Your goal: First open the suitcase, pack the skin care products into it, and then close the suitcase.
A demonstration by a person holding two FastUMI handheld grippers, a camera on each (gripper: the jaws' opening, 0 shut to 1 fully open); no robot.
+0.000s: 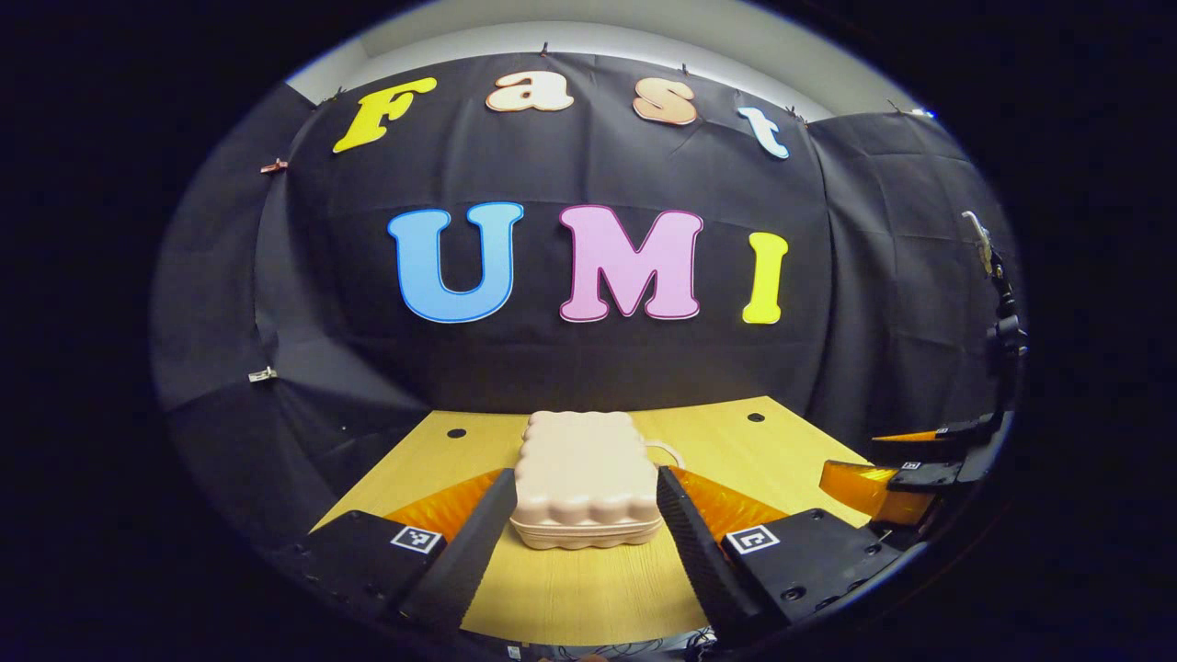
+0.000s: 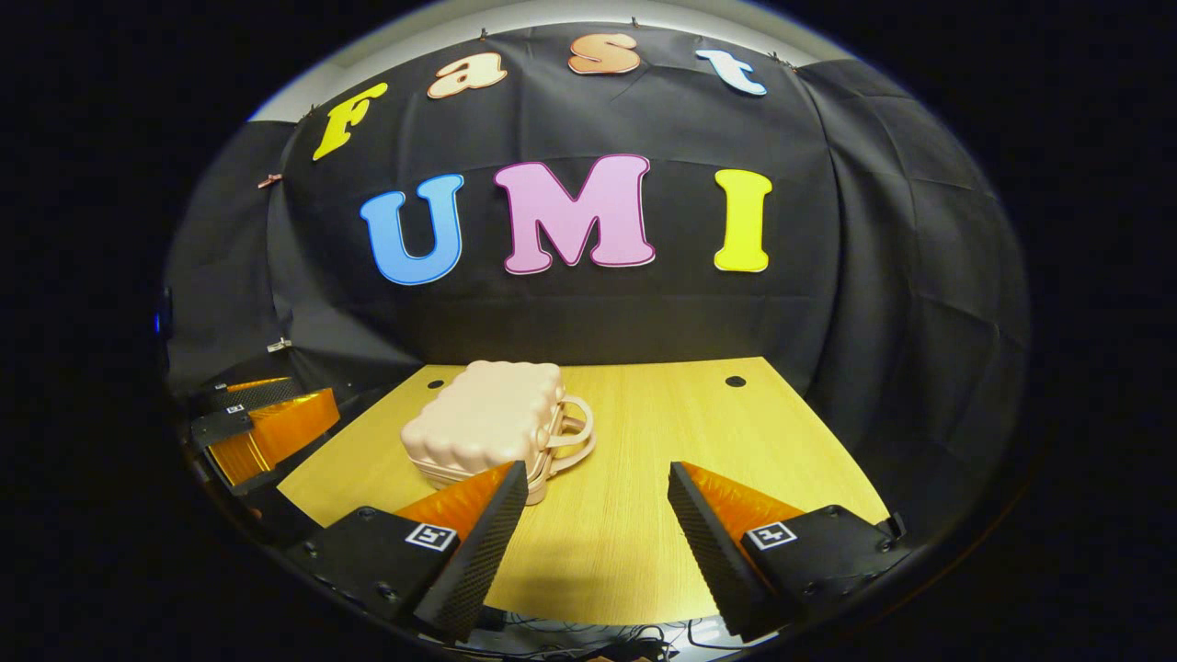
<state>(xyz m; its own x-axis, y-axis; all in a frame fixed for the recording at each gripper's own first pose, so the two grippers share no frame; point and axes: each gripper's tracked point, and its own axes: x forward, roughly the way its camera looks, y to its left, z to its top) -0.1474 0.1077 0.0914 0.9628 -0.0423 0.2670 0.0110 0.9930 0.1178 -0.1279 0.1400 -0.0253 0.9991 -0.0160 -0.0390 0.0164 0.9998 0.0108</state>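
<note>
The pink suitcase (image 1: 586, 478) sits shut, flat on the wooden table (image 2: 662, 460), handle sticking out. Left gripper (image 1: 584, 515) and right gripper (image 2: 598, 510) both gape wide, holding nothing, wall behind.

you've got a wooden table (image 2: 644, 515) with a closed pink suitcase (image 2: 483, 418) lying flat on it.

The closed suitcase (image 2: 487, 421) stands alone toward the table's (image 2: 680, 432) left edge. Its right half and near edge lie open.
</note>
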